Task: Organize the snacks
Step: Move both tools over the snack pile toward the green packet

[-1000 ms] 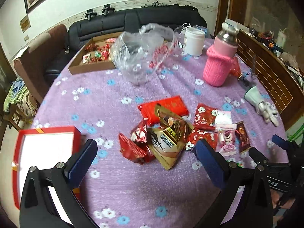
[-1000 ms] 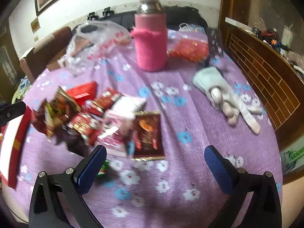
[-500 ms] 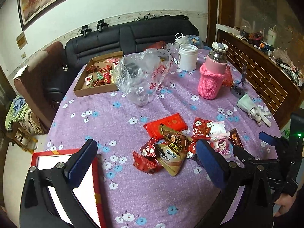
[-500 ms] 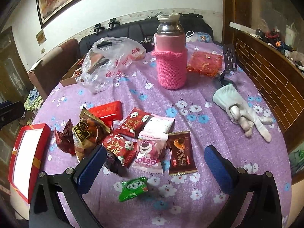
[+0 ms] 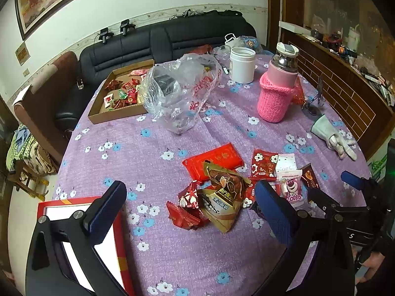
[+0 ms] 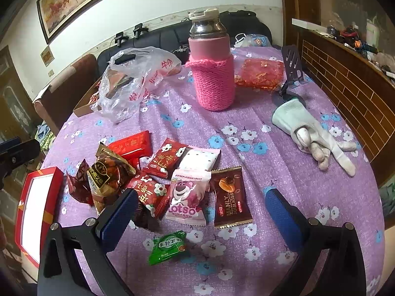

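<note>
Snack packets (image 6: 172, 180) lie in a loose cluster on the purple floral tablecloth (image 6: 284, 172), near its front edge. In the right wrist view the pink Lotso packet (image 6: 188, 197) has its long axis running roughly 12 to 6 o'clock, print reading upright. The brown Manly packet (image 6: 230, 197) lies just beside it at 3 o'clock, same axis, tilted slightly. The green packet (image 6: 167, 246) sits apart at 6 o'clock of the cluster, long axis about 2 to 8 o'clock. The red flat pack (image 5: 212, 159) lies at the cluster's far side, long axis about 2 to 8 o'clock in the left wrist view.

Left gripper (image 5: 192, 212): jaws wide apart, holding nothing, above the cluster's left part. Right gripper (image 6: 200, 212): jaws wide apart, empty, straddling the front of the cluster.

Surroundings: red gift box (image 6: 53, 172) at 9 o'clock, cut off by the frame; pink-sleeved flask (image 6: 212, 74) at 12 o'clock; clear plastic bag (image 5: 177, 93) partly screens the cardboard tray (image 5: 111, 117); white glove (image 6: 311, 133) at 2 o'clock.

Packets under the brown-gold pouch (image 5: 222, 197) are overlapped and hard to distinguish.
</note>
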A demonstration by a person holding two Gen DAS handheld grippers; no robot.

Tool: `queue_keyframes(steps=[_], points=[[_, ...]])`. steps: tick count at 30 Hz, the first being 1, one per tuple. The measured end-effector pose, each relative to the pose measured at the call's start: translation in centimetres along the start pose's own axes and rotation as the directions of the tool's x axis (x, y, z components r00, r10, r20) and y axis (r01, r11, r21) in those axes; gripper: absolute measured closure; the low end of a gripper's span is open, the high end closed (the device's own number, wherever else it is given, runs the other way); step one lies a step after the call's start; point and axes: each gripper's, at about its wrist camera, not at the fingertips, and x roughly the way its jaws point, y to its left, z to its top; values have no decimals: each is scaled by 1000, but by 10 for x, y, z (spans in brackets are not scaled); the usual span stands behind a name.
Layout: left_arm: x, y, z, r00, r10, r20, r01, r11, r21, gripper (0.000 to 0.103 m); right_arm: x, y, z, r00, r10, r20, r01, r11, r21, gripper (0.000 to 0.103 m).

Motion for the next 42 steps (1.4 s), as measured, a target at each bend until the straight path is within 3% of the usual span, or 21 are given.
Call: queue_keyframes(steps=[17, 21, 27, 33, 40, 42], points=[[-11, 7, -4, 999, -27, 40, 28, 999, -29, 0, -7, 2, -6, 1000, -5, -18, 5, 1000, 24, 0], [9, 10, -11, 999, -23, -38, 23, 1000, -10, 0, -3, 4, -9, 999, -24, -47, 24, 1000, 2, 0], [53, 14, -48, 986, 58, -155, -37, 990, 138, 0, 11, 9, -24, 989, -43, -140, 36, 998, -56, 0], [61, 36, -72, 970, -22, -241, 47, 994, 101, 0, 23, 16, -34, 980, -9, -199, -4, 998, -67, 0], [54, 51, -59, 977, -100, -191, 106, 994, 22, 0, 47, 27, -34, 966, -14, -258, -8, 997, -83, 5], [56, 55, -54, 980, -87, -179, 92, 996, 17, 0, 56, 32, -34, 958, -27, -285, 0, 995, -95, 8]])
